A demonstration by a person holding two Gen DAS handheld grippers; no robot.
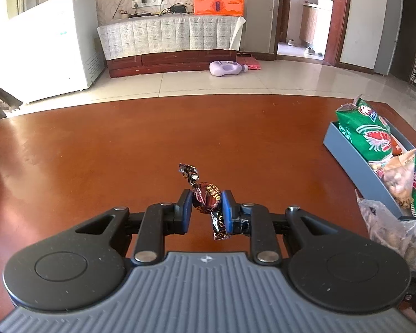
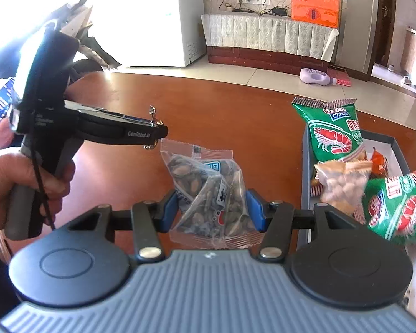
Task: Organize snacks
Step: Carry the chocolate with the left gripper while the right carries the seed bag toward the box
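So the left tongs [image 1: 206, 202] are clamped on a small wrapped candy [image 1: 207, 200], dark brown foil with gold lettering. The candy sits right between the two blue pads [image 1: 226, 208], one twisted end poking up toward 11 o'clock and the other hanging down at 6 o'clock, and the whole thing is held up above the brown desk [image 1: 124, 149].

In the left view there's a grey tray [image 1: 346, 149] off at 3 o'clock, with a green shrimp-chip bag [image 1: 371, 136] standing in it and a peanut packet [image 1: 399, 177] just beside that.

The right tongs [image 2: 212, 208] are squeezed on a clear bag of seeds [image 2: 210, 197]. The bag fills the gap between the blue pads [image 2: 253, 211] and sticks out past them at 12 o'clock and 6 o'clock. In the right view, the tray [image 2: 305, 172] is at 3 o'clock from those tongs, holding a green bag [image 2: 335, 133], a peanut packet [image 2: 344, 183] and a second green bag [image 2: 396, 208]. At 9 o'clock you can see the person's left hand [image 2: 27, 183] wrapped around the other tool's handle.
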